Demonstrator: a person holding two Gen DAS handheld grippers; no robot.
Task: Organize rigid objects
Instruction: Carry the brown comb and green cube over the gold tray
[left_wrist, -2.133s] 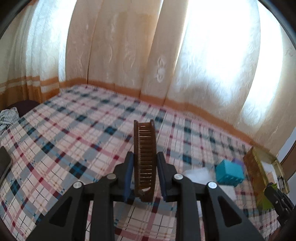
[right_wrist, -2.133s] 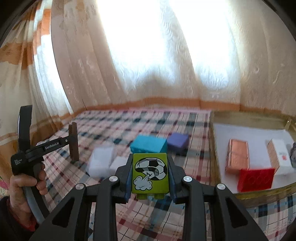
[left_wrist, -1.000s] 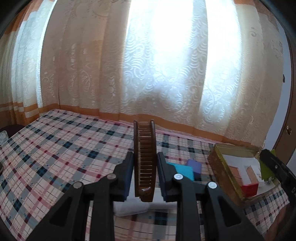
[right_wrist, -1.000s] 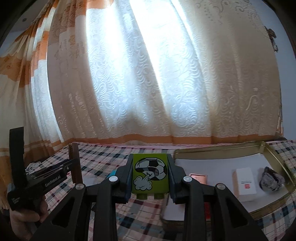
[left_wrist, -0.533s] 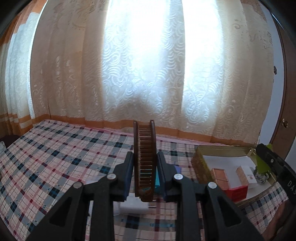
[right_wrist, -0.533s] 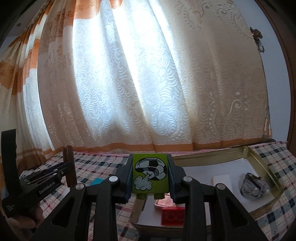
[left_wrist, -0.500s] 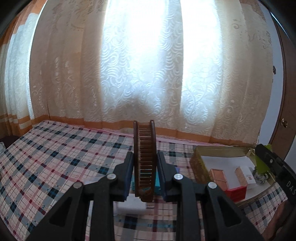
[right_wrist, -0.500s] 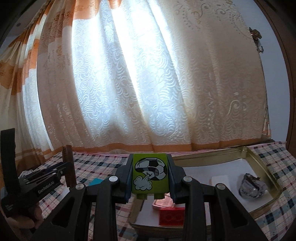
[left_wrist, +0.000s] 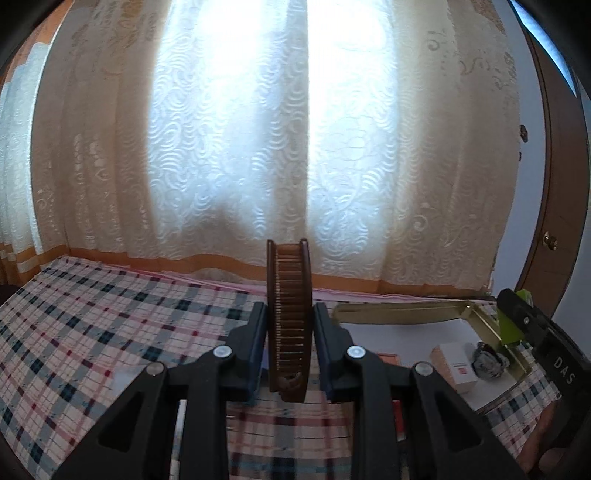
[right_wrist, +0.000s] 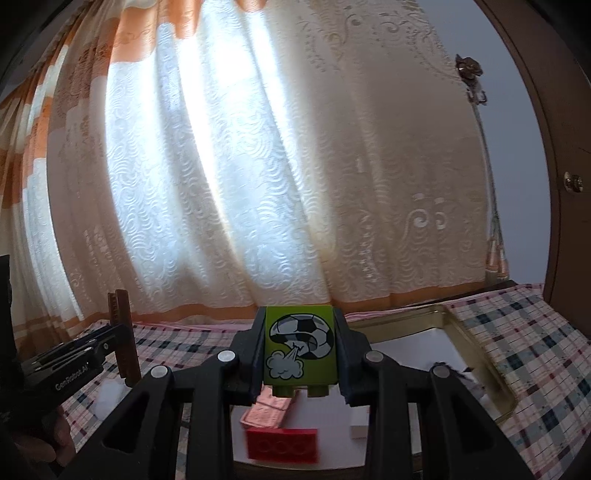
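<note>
My left gripper (left_wrist: 289, 325) is shut on a brown wooden comb (left_wrist: 290, 317), held upright above the checked bedcover. My right gripper (right_wrist: 300, 347) is shut on a green block with a football print (right_wrist: 300, 347), held over the near end of the gold tin tray (right_wrist: 476, 350). The tray also shows in the left wrist view (left_wrist: 402, 316), right of the comb. In it lie a red brick (right_wrist: 282, 443), a copper-coloured flat box (right_wrist: 266, 408), a white box (left_wrist: 455, 367) and a crumpled dark wrapper (left_wrist: 489, 359). The left gripper and comb show at the left of the right wrist view (right_wrist: 123, 343).
A checked bedcover (left_wrist: 92, 325) spreads to the left. Lace curtains (left_wrist: 258, 147) hang behind the bed. A wooden door with a knob (right_wrist: 572, 182) stands at the right. A white object (right_wrist: 107, 400) lies on the cover left of the tray.
Both grippers have swung right toward the tray, which now fills more of each view. The blue and purple blocks have dropped out of sight. Both grips are unchanged.
</note>
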